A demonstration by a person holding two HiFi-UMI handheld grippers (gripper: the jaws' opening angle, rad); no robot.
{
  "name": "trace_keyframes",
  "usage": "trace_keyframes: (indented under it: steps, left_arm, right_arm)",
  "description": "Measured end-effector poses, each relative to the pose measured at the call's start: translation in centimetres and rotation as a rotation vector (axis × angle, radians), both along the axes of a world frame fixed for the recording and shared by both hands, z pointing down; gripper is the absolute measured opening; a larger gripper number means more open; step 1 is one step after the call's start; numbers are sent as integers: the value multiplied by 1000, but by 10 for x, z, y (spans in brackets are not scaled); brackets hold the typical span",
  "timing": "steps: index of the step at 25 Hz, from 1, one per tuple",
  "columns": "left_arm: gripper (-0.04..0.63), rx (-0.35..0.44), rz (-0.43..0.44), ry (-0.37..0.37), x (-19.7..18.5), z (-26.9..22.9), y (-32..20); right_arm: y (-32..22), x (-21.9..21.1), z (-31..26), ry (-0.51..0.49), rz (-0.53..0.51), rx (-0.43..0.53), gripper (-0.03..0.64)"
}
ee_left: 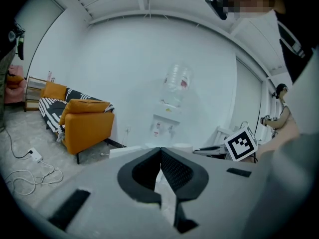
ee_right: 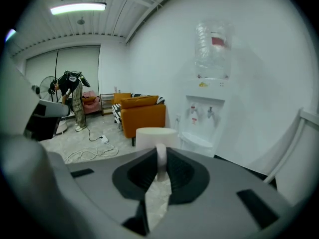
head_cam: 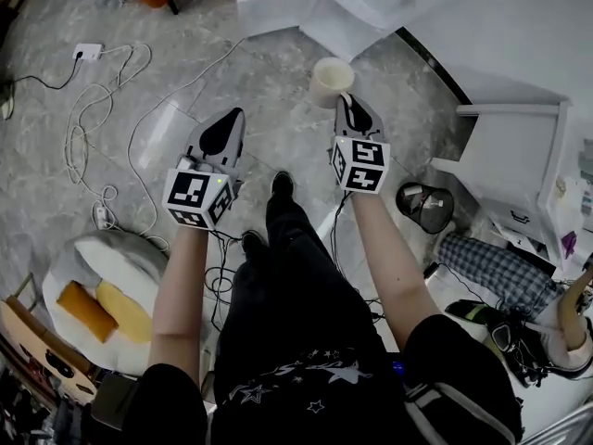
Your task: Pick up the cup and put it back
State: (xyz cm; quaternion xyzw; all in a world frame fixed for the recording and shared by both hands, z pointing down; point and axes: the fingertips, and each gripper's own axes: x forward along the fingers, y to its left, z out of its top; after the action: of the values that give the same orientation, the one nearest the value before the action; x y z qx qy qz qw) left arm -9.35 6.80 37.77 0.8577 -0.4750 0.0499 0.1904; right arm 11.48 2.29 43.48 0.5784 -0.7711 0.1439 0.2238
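The cup (head_cam: 331, 80) is a plain cream-white mug, upright with its open mouth up, held clear of the grey floor (head_cam: 241, 82). Its loop handle (ee_right: 161, 166) is pinched between the jaws of the right gripper (ee_right: 160, 156). It hangs just in front of the water dispenser (ee_right: 208, 111).

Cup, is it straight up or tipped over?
Upright. The cup sits level, opening on top, with its handle pinched in the right gripper.

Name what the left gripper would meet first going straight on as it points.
Likely the water dispenser by the wall; nothing nearer shows beyond the left gripper's shut jaws, though depth is unclear.
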Motion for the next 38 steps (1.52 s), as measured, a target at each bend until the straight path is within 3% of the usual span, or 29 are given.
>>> trace_keyframes:
  steps: [9,20,31,38]
  left_arm:
    - [9,28,20,8,-15,-64,96]
    - [9,90,-24,57,-37,-150,172]
    - [9,108,-29,13,-53,-167,225]
    - [9,113,-29,-2,-57,-168,230]
  right_arm:
    - [83,-25,-83,-34,-15,65,44]
    - [173,-30,-175,-60,-15,148,44]
    - [233,-22,-195,-57,-2,165,44]
    - [241,-15,-190,-48,1,155,44]
